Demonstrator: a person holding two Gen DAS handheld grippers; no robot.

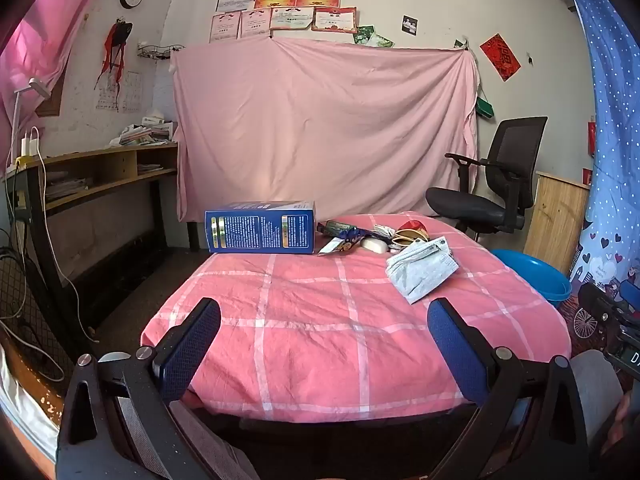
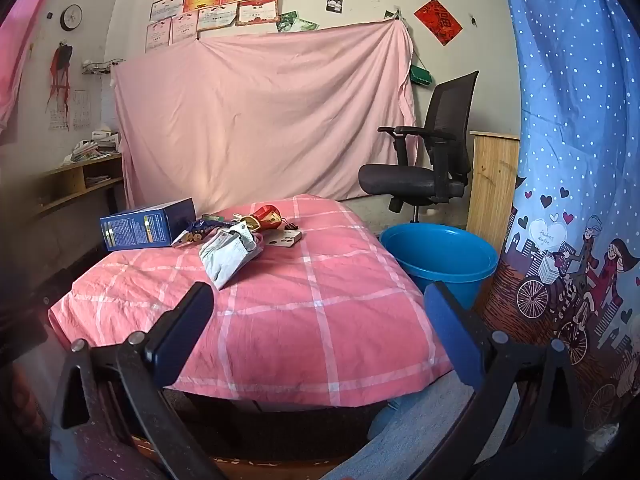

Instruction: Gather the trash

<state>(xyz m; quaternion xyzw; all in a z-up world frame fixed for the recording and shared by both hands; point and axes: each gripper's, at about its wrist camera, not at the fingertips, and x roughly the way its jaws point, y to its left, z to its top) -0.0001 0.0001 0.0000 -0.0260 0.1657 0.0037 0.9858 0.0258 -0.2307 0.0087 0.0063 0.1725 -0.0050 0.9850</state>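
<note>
Pink checked cloth (image 1: 312, 320): trash (image 1: 420, 270) beyond open left claw (image 1: 324, 344).

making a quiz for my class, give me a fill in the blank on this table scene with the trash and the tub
1. The tub beside the table is coloured ____.
2. The large box lying on the checked cloth is coloured ____.
3. Both grippers' fingers stand ____, with nothing between them.
4. Behind the table hangs a sheet coloured ____.

Missing words: blue; blue; open; pink
</note>
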